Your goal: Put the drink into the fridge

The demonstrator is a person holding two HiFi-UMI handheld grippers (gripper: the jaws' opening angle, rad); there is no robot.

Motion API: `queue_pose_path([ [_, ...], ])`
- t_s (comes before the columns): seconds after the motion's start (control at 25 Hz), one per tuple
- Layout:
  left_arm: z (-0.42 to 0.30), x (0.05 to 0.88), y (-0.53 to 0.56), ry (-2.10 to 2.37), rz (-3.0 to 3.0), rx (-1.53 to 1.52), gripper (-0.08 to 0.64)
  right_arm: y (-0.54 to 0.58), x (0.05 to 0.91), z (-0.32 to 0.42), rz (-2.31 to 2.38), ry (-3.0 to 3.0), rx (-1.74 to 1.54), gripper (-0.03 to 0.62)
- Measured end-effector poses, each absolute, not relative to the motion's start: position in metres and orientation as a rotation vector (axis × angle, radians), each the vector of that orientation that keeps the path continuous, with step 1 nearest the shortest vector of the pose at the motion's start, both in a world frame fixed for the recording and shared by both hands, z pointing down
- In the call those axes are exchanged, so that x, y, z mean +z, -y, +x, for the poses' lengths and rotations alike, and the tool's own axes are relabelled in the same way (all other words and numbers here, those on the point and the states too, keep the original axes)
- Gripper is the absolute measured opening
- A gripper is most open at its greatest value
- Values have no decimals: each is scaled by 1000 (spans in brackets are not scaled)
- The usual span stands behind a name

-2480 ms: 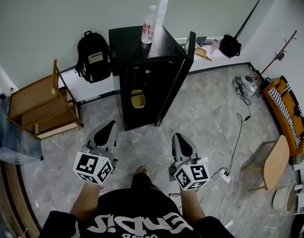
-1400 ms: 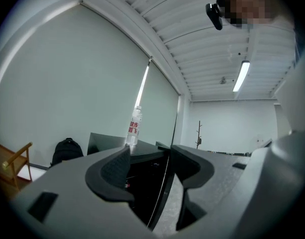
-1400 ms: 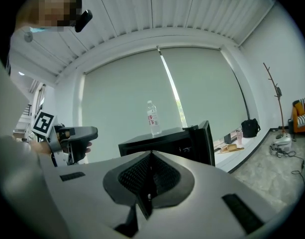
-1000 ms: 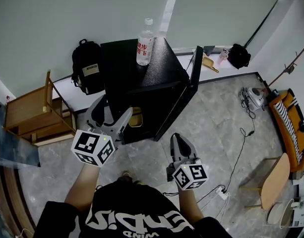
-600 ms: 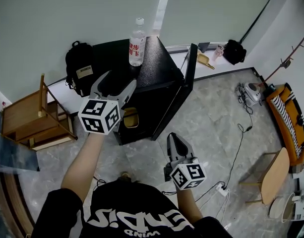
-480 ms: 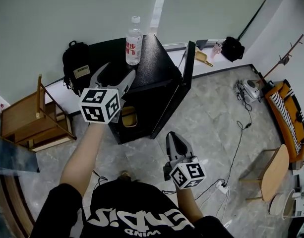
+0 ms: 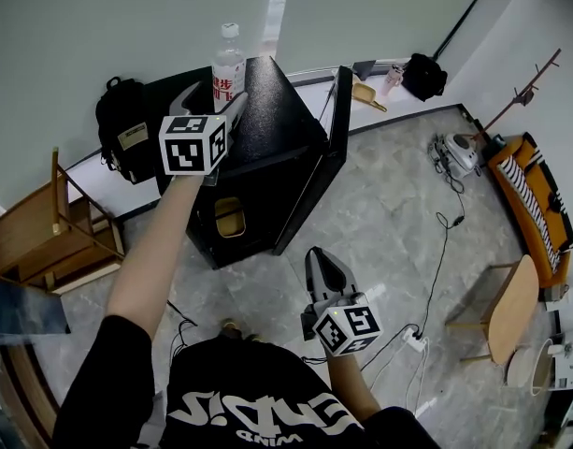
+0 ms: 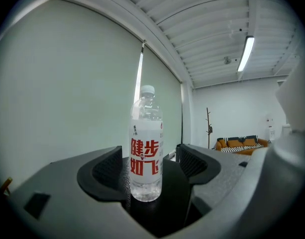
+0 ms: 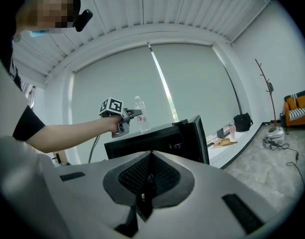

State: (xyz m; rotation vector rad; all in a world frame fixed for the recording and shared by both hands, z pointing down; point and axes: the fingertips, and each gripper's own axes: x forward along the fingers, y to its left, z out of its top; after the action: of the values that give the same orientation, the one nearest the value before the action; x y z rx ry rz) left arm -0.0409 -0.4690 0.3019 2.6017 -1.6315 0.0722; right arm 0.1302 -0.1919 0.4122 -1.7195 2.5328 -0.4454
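Left tongs (image 8: 150, 166) are up at the fridge (image 7: 267, 129) top, wide open. The bottle (image 8: 146, 153) stands upright between the pads near the top's back edge, not clamped. Fridge door (image 7: 335, 129) hangs open. Right tongs (image 9: 151, 176) hang low over the floor, closed tight and holding nothing.

bottle (image 7: 227, 64): clear, white cap, red lettering | fridge (image 7: 267, 129): black | left gripper (image 7: 214, 96), right gripper (image 7: 316, 255): grey, black-and-white marker cubes | floor (image 7: 398, 213): grey marbled | sofa (image 7: 538, 204), right edge: orange
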Motion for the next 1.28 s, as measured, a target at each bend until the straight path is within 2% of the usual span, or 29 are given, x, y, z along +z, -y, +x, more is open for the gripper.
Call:
queue_pose_path([
  [0.48, -27, 314, 517, 1626, 2602, 149, 360, 190, 421, 145, -1784, -2500, -468, 21],
  [0.68, -24, 318, 522, 1604, 2607, 158, 323, 188, 424, 149, -1802, -2484, -474, 21],
  [1.28, -24, 314, 484, 1522, 2659, 139, 310, 179, 423, 145, -1801, -2481, -475, 21],
])
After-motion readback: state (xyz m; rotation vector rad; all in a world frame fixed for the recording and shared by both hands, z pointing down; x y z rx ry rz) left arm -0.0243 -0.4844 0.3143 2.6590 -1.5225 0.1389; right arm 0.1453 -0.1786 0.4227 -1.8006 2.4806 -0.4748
